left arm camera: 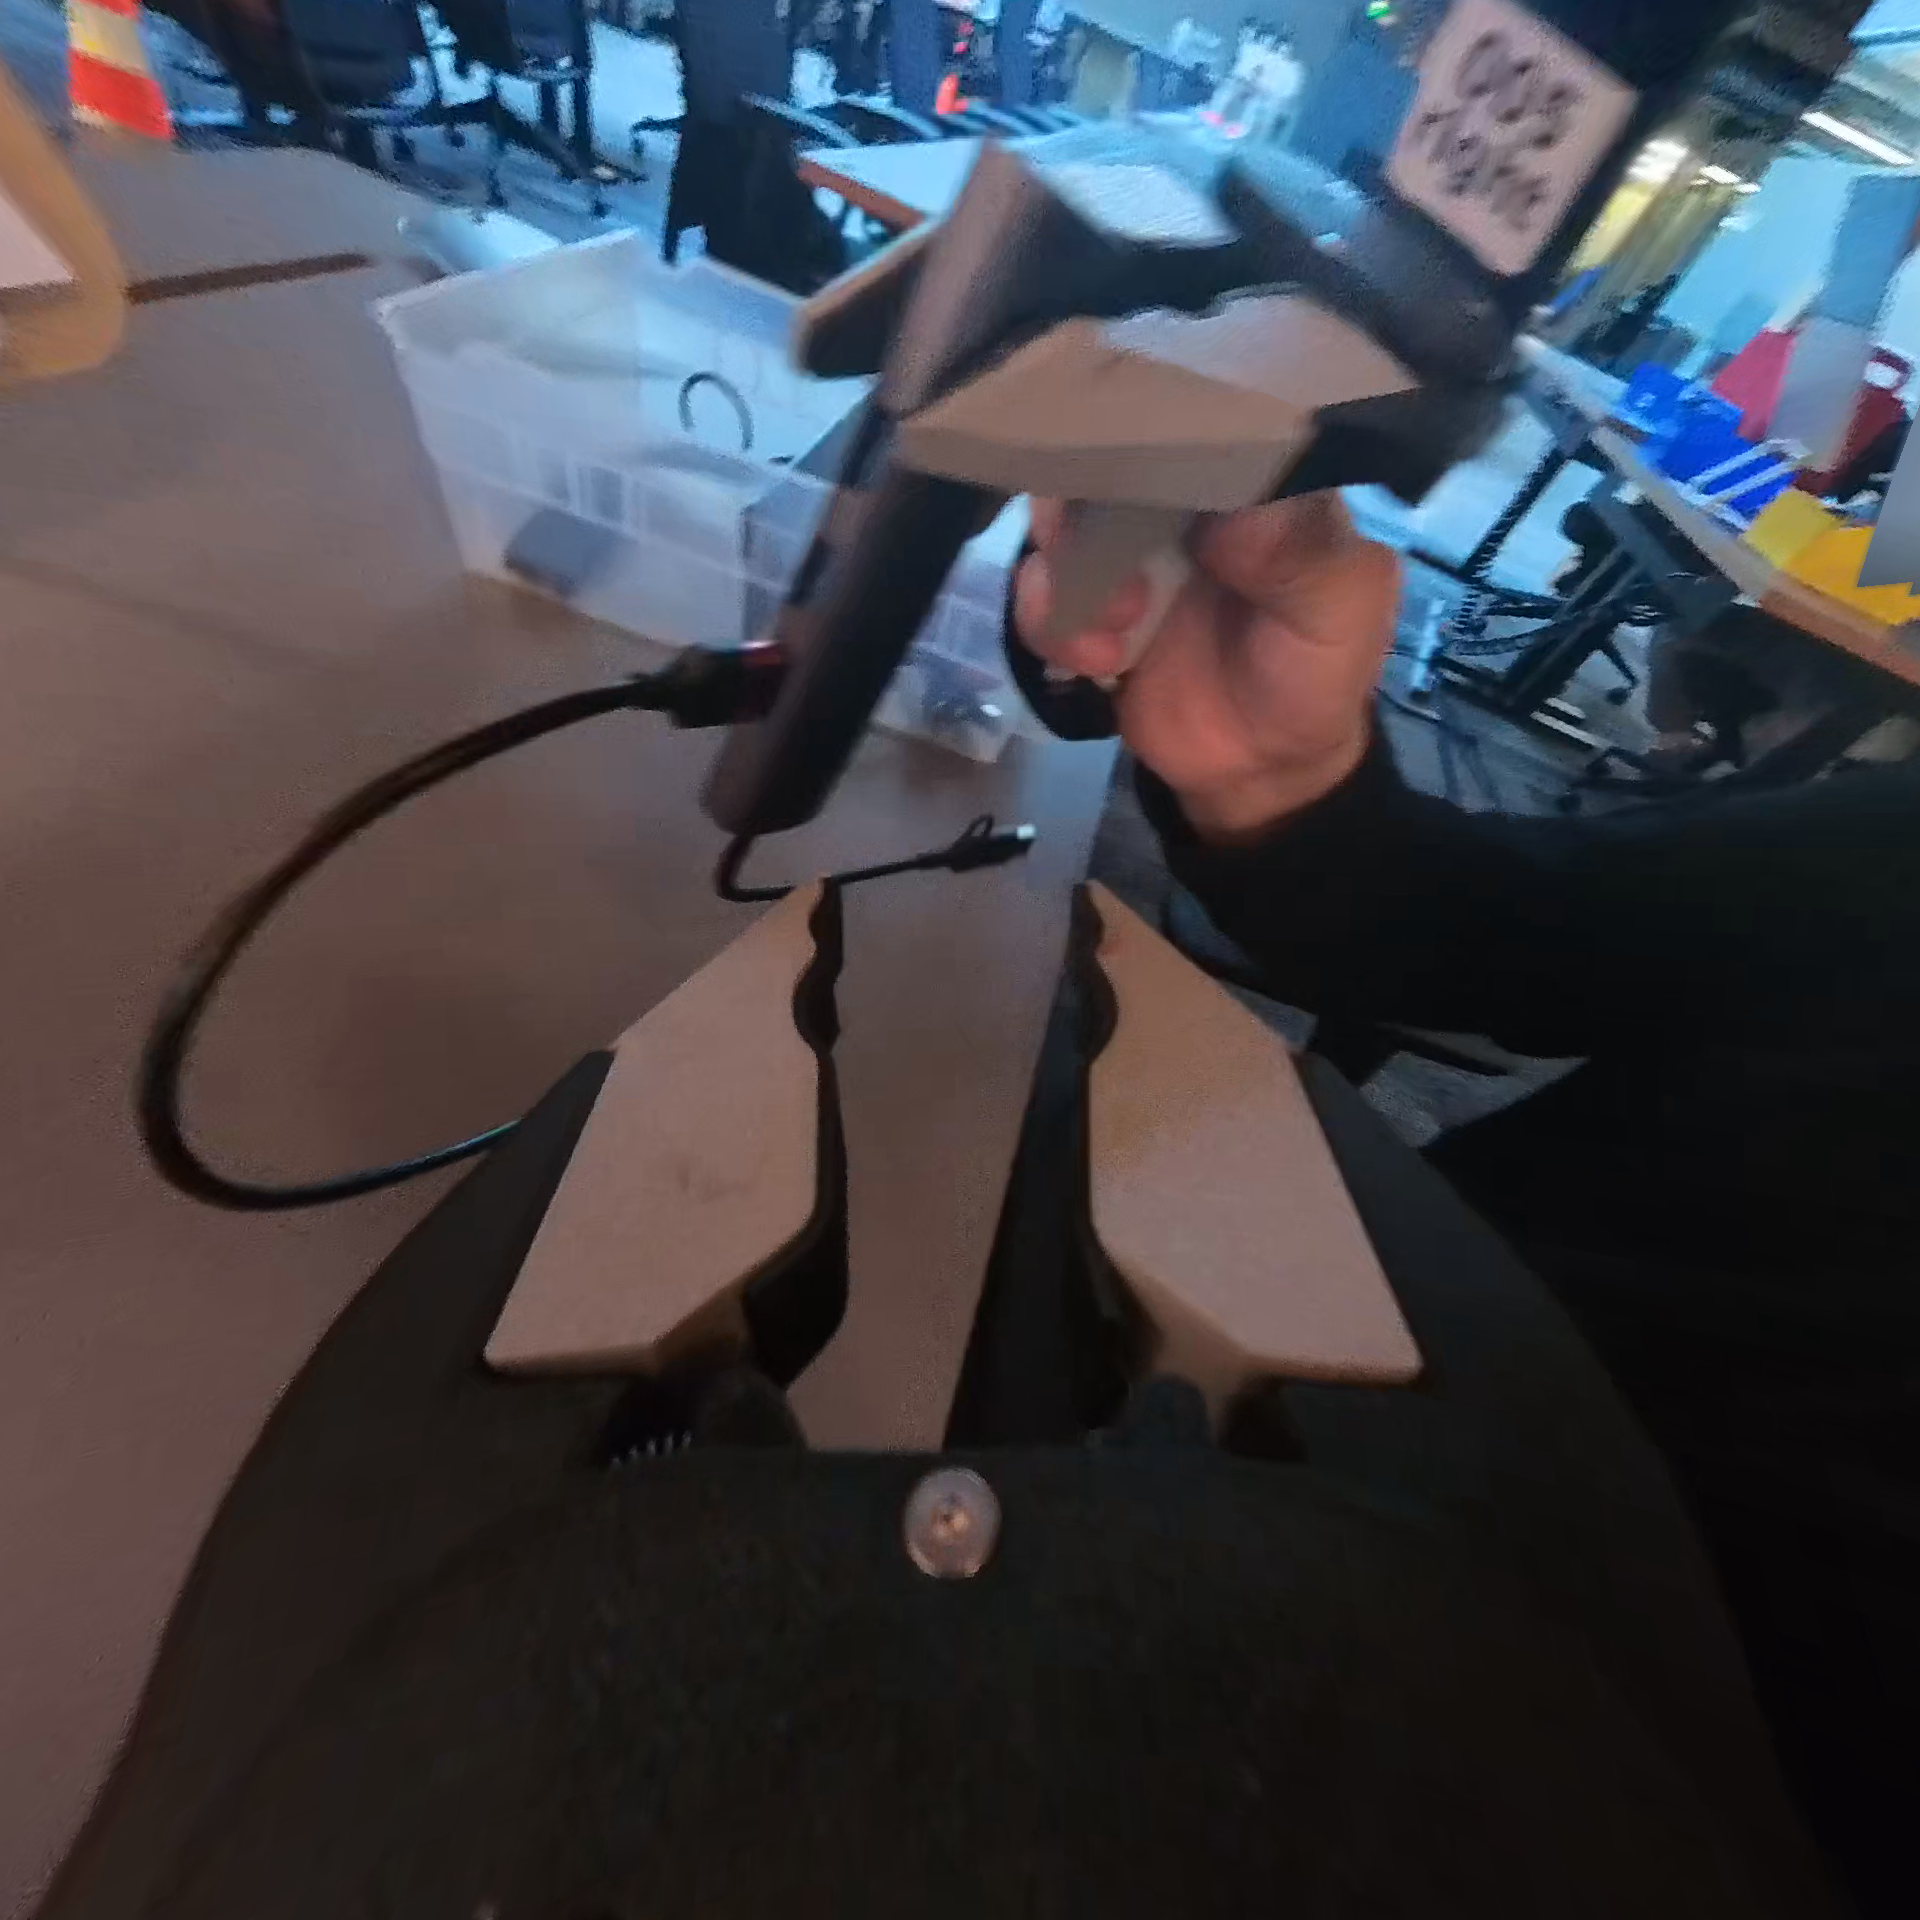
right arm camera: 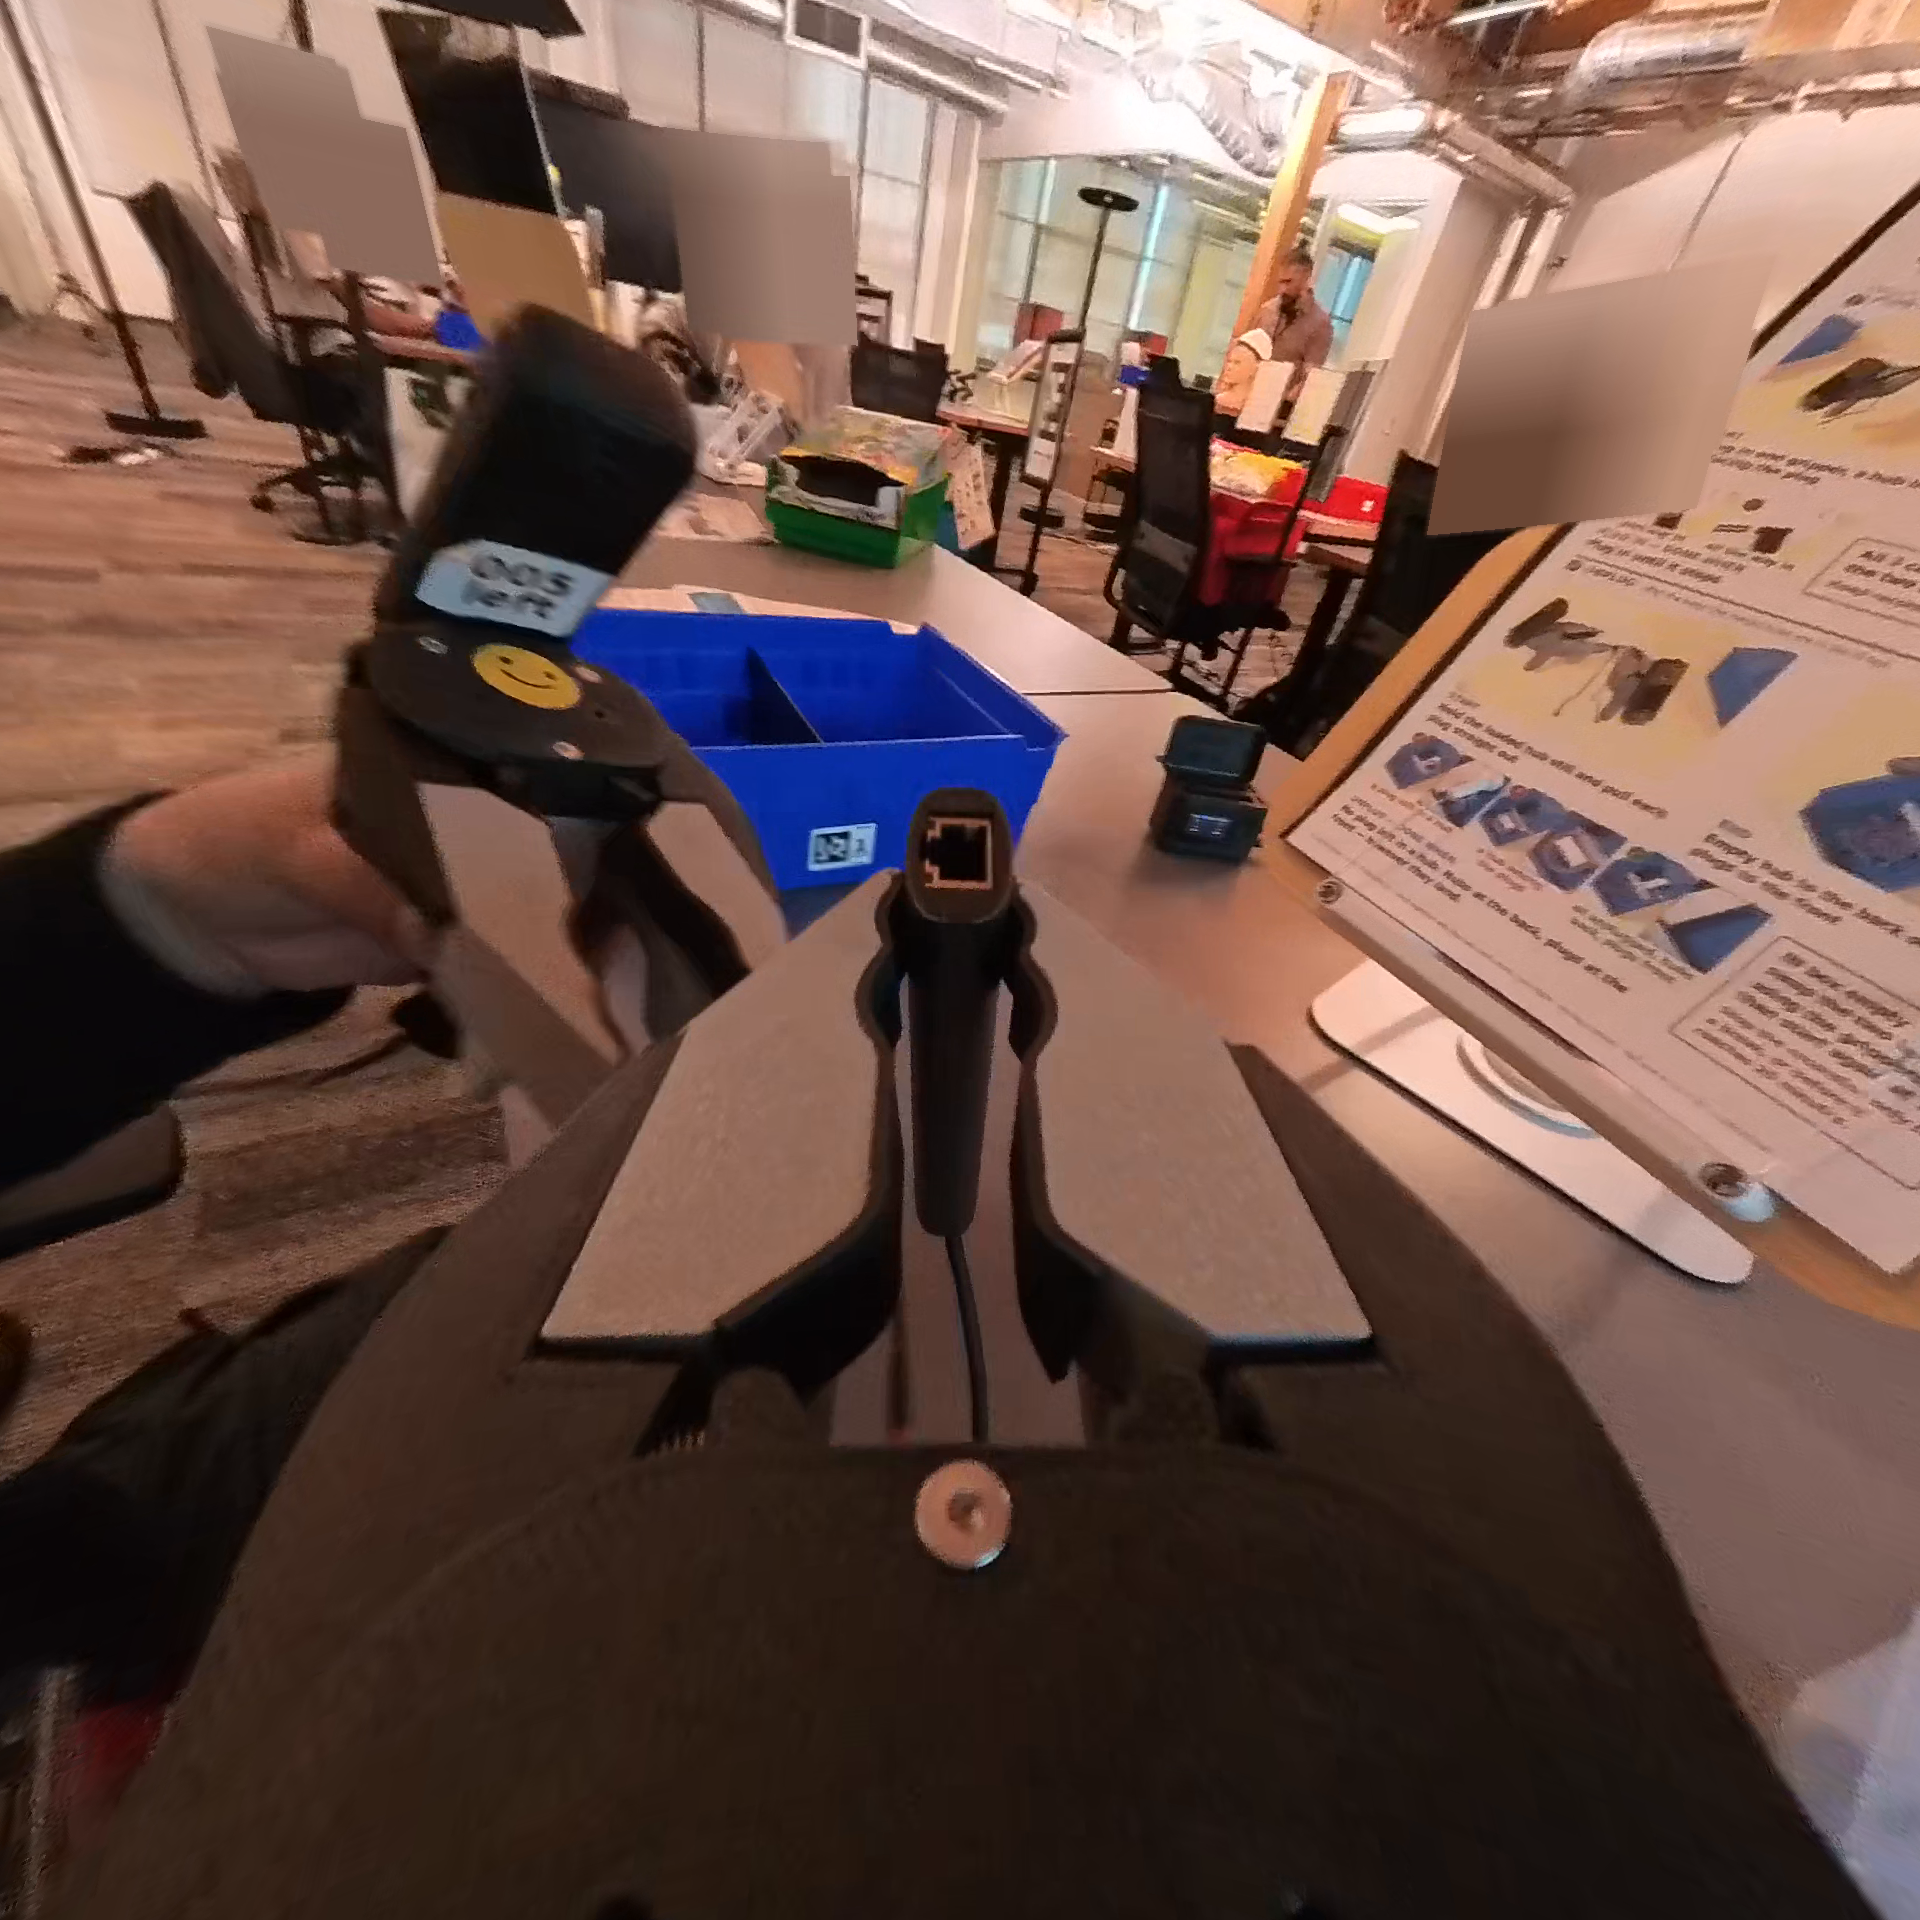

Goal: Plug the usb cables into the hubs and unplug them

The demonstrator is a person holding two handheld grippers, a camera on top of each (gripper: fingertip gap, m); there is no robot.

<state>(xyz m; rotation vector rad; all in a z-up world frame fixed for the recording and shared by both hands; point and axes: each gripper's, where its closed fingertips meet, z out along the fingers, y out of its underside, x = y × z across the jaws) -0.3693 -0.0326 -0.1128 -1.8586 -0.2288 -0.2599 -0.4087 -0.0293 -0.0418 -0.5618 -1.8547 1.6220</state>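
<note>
Right hand-held gripper (right arm camera: 951, 935) clamped on dark hub (right arm camera: 948, 997), raised above surface (right arm camera: 1091, 707), end port facing forward, thin lead trailing back between the fingers. In left wrist view, same hub (left arm camera: 831, 623) hanging down slanted from right hand-held gripper (left arm camera: 873, 416), motion-blurred. Thick black usb cable (left arm camera: 312, 883) plugged into hub side with red-collared plug (left arm camera: 727, 675), looping down left over surface (left arm camera: 312, 675). Thin short lead (left arm camera: 914, 857) with small connector dangling off hub bottom. Left hand-held gripper (left arm camera: 951, 904) fingers apart, nothing between them, just below the hub; seen also in right wrist view (right arm camera: 644, 935) at left, blurred. Blue bin (right arm camera: 883, 769) with divider beyond the hub, on surface. Clear plastic box (left arm camera: 582, 447) behind the hub. Instruction board (right arm camera: 1621, 779) propped at right.
</note>
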